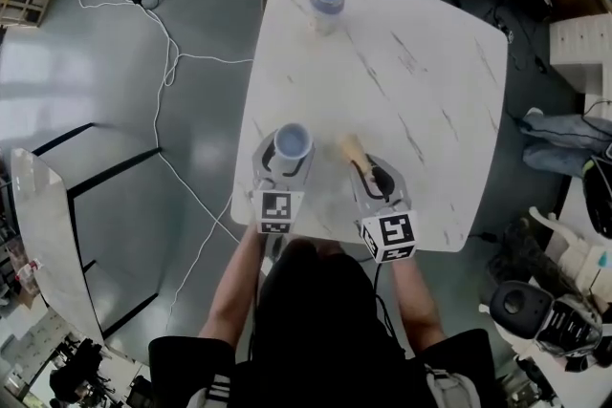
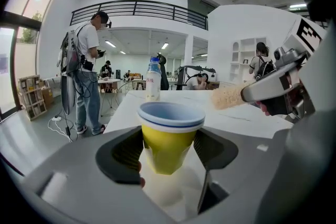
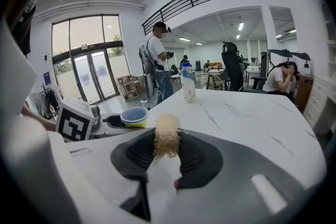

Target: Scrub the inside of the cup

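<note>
Yellow cup (image 1: 293, 142) with blue inside was clamped upright between jaws of left gripper (image 2: 168, 149), over near edge of marble table (image 1: 421, 91); contact with tabletop could not be told. Tan fibrous scrubber (image 1: 353, 149) was pinched between jaws of right gripper (image 3: 167, 155), just right of cup, apart from it. Capped bottle (image 1: 326, 3) was seen standing at far edge.
</note>
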`<state>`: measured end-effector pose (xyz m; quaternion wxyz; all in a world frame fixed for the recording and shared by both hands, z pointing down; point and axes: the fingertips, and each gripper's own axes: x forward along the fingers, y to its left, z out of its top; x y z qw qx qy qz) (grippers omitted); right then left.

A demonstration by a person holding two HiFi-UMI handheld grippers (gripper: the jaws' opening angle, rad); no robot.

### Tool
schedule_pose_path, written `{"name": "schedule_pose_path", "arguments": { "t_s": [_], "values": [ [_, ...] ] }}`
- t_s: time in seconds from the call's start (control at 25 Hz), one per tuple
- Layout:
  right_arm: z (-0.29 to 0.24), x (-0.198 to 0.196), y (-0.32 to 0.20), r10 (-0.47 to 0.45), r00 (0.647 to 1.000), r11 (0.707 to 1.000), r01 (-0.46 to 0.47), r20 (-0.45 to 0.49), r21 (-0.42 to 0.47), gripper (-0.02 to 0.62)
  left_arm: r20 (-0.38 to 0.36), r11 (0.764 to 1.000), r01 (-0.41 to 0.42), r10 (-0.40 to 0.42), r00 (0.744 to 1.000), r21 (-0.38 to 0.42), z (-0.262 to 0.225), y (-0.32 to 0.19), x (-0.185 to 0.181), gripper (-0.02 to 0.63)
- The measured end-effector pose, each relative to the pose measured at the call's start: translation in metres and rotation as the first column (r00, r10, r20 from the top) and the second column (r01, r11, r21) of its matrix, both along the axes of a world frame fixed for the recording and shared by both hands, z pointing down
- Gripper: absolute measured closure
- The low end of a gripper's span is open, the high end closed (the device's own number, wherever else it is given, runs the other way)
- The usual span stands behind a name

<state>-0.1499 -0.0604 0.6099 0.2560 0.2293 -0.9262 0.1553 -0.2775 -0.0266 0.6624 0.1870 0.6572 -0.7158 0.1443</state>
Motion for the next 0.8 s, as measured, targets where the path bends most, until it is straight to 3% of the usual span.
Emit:
{"name": "schedule_pose_path", "arguments": {
  "t_s": [0.8],
  "values": [
    [0.017, -0.013, -0.021, 0.063, 0.997, 0.998, -0.064, -0.043, -0.022, 0.488, -0.015, 0.999, -0.031, 0.031, 0.999, 0.005, 0.02, -0.026, -0.016, 0.278]
  ]
}}
